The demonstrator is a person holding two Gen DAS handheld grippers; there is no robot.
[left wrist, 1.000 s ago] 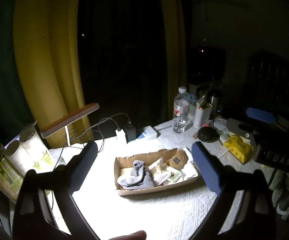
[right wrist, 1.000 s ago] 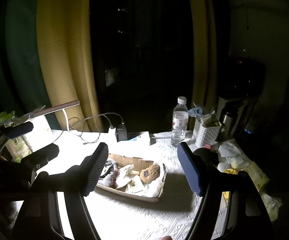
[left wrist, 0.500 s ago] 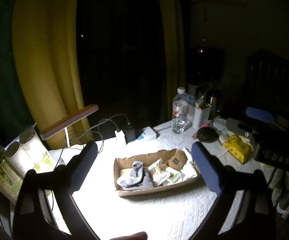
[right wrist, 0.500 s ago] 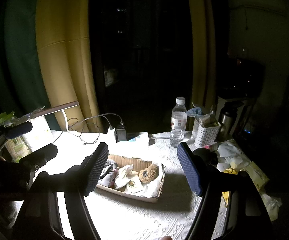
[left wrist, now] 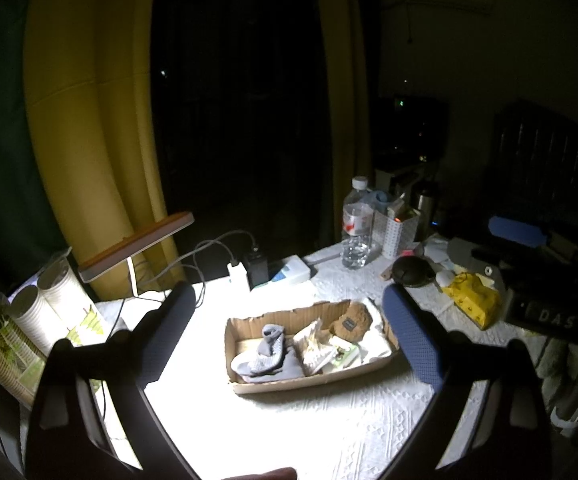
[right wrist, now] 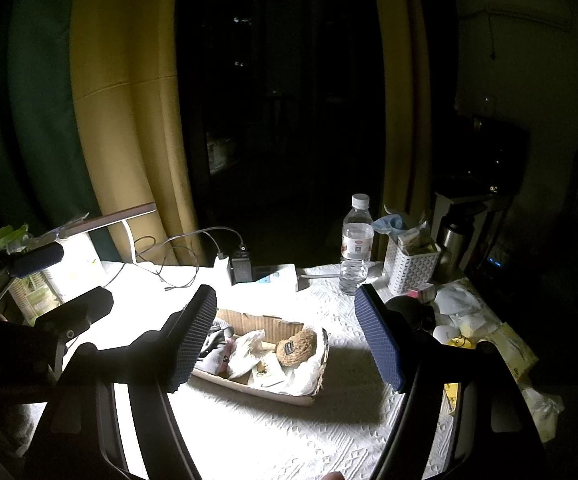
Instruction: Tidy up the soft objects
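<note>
I see yellow curtains (left wrist: 89, 128); a white embossed tablecloth (left wrist: 329, 432); a brown cardboard tray (left wrist: 313, 382) holding a grey sock (left wrist: 263, 354) and a brown plush (right wrist: 295, 346); dark blue textured fingertips (right wrist: 193, 336).

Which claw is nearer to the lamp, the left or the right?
Left. The left claw hovers on the lamp's side of the box. The right claw is on the opposite side, by the yellow bag.
</note>
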